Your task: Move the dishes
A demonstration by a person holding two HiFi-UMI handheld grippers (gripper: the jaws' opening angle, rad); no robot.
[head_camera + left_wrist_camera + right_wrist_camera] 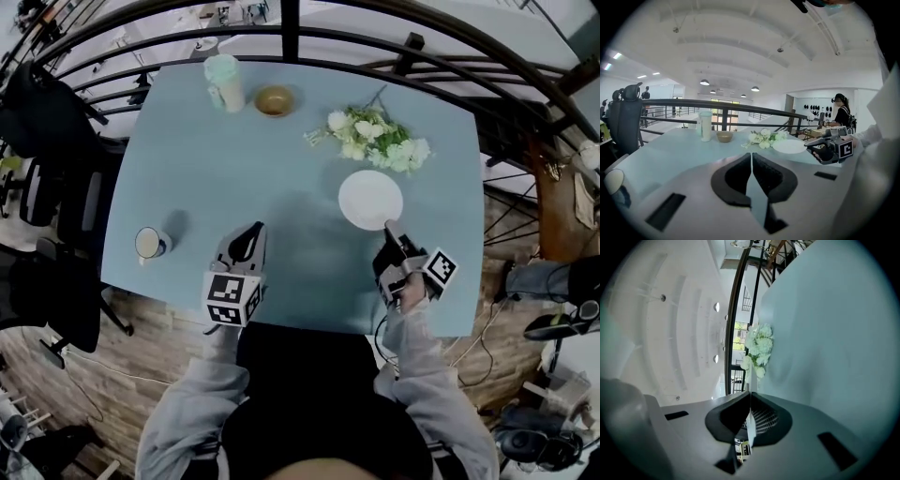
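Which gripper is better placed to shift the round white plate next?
Right. The right gripper is shut on the near rim of the round white plate; the left gripper is shut, empty, and off to the plate's left.

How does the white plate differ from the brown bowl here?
The white plate is flat, wider and pale; the brown bowl is deeper, smaller and tan. The right gripper pinches the plate's near rim; the bowl stands untouched beside the tall cup. Both are round dishes.
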